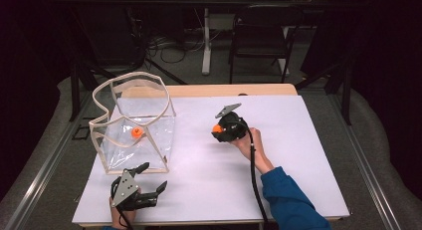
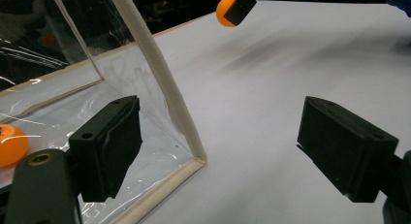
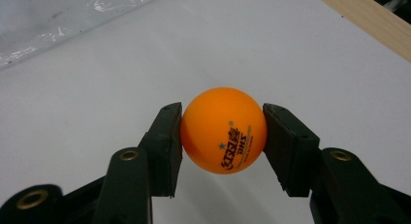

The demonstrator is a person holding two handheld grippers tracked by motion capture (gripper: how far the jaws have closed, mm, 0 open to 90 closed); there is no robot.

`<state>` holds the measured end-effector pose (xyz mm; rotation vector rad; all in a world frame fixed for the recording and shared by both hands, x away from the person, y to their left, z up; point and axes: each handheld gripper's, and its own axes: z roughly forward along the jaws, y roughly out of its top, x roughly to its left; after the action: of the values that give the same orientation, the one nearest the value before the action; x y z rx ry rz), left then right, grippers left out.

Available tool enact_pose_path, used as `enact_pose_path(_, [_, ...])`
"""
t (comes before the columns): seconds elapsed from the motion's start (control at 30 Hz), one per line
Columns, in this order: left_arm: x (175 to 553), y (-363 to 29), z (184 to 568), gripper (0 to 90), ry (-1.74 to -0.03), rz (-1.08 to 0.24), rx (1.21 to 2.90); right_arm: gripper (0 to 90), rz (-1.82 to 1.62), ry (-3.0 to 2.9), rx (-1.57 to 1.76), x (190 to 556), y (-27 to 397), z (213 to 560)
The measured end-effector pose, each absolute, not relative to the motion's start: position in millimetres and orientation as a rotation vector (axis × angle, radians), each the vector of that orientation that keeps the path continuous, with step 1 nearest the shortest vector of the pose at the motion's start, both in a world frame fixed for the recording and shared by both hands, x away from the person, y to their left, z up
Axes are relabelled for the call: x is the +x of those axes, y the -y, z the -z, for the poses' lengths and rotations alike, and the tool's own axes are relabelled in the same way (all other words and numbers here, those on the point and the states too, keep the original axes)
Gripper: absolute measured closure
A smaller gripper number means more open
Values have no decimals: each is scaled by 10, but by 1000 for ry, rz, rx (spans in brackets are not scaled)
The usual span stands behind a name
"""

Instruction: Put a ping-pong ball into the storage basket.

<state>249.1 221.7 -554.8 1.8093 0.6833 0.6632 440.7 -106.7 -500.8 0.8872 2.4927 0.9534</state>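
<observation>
Right tongs (image 3: pixel 223 132) pinch ball (image 3: pixel 223 130), seemingly aloft.

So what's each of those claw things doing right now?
Left gripper: open, holding nothing.
Right gripper: closed on an orange ball.

Left gripper (image 2: pixel 220 146), jaws wide apart, faces a clear plastic bag's cream-trimmed corner (image 2: pixel 191 136); orange ball (image 2: pixel 10 144) inside, another (image 2: pixel 224 11) gripped beyond.

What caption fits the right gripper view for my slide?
Right claw shut on an orange ball above the white table.
</observation>
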Motion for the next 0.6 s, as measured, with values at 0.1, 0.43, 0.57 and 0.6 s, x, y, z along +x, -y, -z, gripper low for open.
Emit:
enact_pose_path(0.1, [2491,-2215,5547,158,-682,-664,1812,508,-964,-2487,884,4398,1071,4980])
enact_pose_path(0.43, [2492,-2215,5548,158,-683,-665,1811,508,-993,-2470,868,4358,1077,4875])
enact_pose_path(0.57, [2492,-2215,5547,158,-683,-664,1812,508,-995,-2463,856,4346,1077,4843])
enact_pose_path(0.6, [2495,-2215,5547,158,-681,-665,1814,508,-995,-2462,853,4344,1077,4836])
